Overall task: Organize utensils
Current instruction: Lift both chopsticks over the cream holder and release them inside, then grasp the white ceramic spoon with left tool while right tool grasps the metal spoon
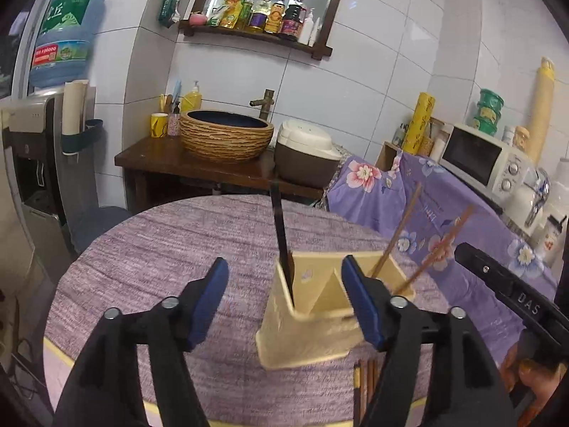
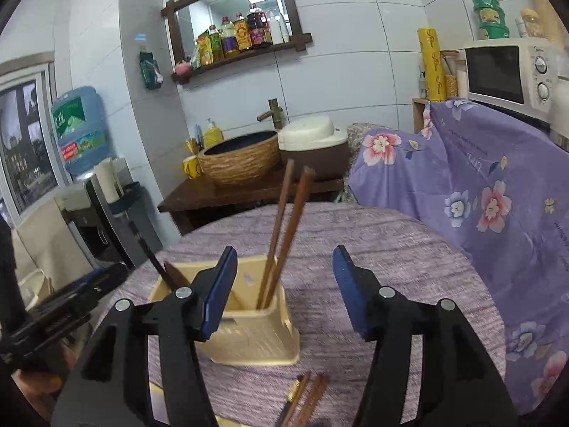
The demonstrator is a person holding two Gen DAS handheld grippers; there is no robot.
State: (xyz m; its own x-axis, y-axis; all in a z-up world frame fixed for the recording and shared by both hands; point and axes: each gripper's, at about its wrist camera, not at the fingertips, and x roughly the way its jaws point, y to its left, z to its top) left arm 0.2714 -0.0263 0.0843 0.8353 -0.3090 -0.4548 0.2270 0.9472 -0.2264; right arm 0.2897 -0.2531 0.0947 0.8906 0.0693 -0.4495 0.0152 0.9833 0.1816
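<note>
A cream plastic utensil holder [image 1: 302,331] stands on the round table, also in the right wrist view [image 2: 249,323]. Two brown chopsticks [image 2: 284,235] lean in its right compartment, and a black chopstick [image 1: 281,235] stands in its left compartment. Several more chopsticks [image 2: 306,398] lie on the cloth in front of the holder, also in the left wrist view [image 1: 366,388]. My left gripper [image 1: 284,277] is open and empty just before the holder. My right gripper [image 2: 284,267] is open and empty, above and before the holder.
The round table has a purple woven cloth [image 1: 160,256]. A floral purple sheet [image 2: 480,195] covers furniture on the right, with a microwave [image 2: 508,71] on it. Behind are a dark wooden stand with a woven basin [image 1: 225,135] and a rice cooker [image 1: 306,153].
</note>
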